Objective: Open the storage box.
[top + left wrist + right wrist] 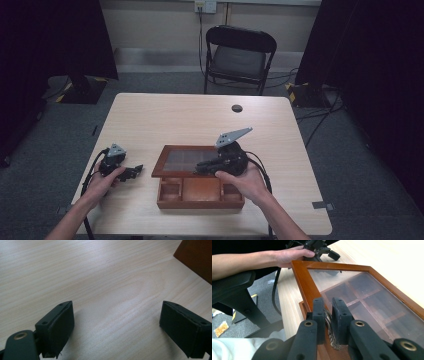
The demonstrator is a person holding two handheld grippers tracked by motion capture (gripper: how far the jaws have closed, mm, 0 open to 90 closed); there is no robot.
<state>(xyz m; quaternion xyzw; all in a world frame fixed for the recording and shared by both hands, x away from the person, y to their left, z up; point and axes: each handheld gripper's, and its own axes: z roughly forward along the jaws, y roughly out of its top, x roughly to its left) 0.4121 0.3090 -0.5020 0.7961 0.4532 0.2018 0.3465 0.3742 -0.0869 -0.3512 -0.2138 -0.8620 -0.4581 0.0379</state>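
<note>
My right tool (328, 315) is clamped on the small ornate metal handle (331, 338) at the front edge of the wooden box's glass lid (362, 297), jaws pressed close on either side of it. In the high view the box (200, 192) sits at lower centre of the frame on the counter (165, 115), its lid raised partway and tilted, with open compartments showing along the front. My left tool (131, 172) rests on the counter at lower left of that frame, just beside the box but apart from it; its jaws stand wide apart over bare wood, holding nothing.
</note>
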